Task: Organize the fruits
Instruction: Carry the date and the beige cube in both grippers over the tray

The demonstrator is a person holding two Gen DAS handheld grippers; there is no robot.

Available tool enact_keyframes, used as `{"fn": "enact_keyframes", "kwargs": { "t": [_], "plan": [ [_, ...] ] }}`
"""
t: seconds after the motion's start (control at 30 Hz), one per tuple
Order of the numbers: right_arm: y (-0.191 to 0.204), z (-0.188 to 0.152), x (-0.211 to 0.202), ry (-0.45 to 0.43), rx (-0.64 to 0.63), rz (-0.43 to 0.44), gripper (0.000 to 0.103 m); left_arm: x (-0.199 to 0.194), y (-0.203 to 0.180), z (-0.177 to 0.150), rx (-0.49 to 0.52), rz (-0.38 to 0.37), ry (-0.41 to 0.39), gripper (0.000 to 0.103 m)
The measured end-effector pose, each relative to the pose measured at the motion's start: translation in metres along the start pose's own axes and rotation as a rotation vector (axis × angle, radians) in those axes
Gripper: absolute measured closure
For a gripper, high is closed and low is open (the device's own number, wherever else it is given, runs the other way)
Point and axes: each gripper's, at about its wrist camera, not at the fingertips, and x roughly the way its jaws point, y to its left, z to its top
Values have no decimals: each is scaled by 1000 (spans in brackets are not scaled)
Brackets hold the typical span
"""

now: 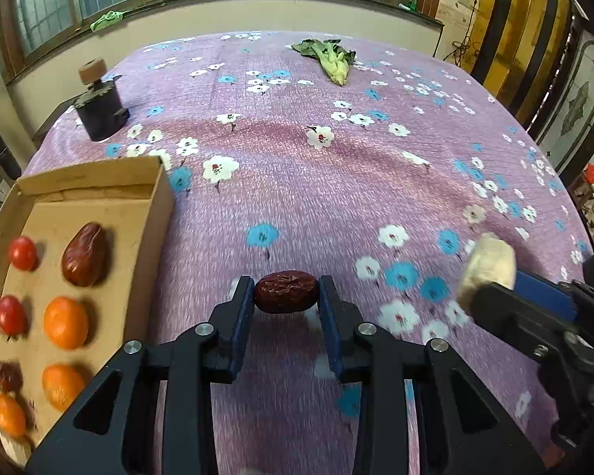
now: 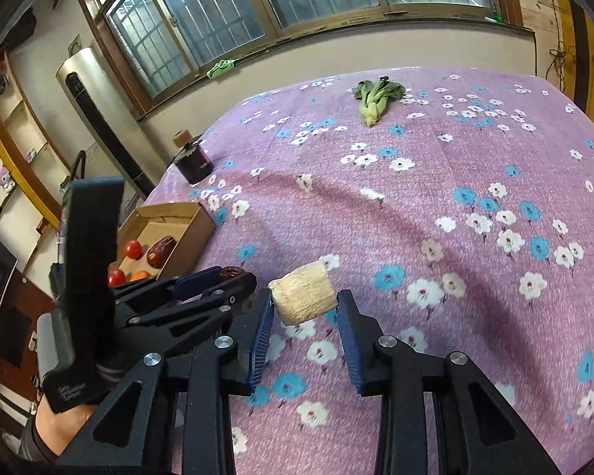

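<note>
Fruit sorting, both grippers loaded above the flowered cloth (image 1: 297,182).

Left gripper (image 1: 285,292) is clamped end to end on a wrinkled red date (image 1: 285,292), just right of the cardboard box (image 1: 160,194) that holds tomatoes, oranges and dates. Right gripper (image 2: 304,304) is clamped on a pale corn piece (image 2: 304,292), held off the cloth. Judged light and firm, the date has leathery skin that should grip well; the ridged corn piece likely suits a hold across its sides.
</note>
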Motion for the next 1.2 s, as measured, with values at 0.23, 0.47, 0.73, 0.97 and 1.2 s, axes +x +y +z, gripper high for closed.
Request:
{"fn": "enact_keyframes", "kwargs": {
  "t": [0.23,0.47,0.73,0.97,1.2],
  "plan": [
    [17,-9,-6,1,-23,9,70,-24,6,-11,-11,-3,-30,73],
    [34,-13,-7,5,-51,21,70,-46,21,-19,-29,16,-69,73],
    [60,-17,-3,15,-94,39,70,-64,48,-29,-70,43,-104,73],
    [82,-20,3,25,-129,54,70,-76,68,-34,-97,56,-123,73],
    [98,-20,6,29,-154,62,70,-86,84,-36,-120,66,-138,73]
  ]
}}
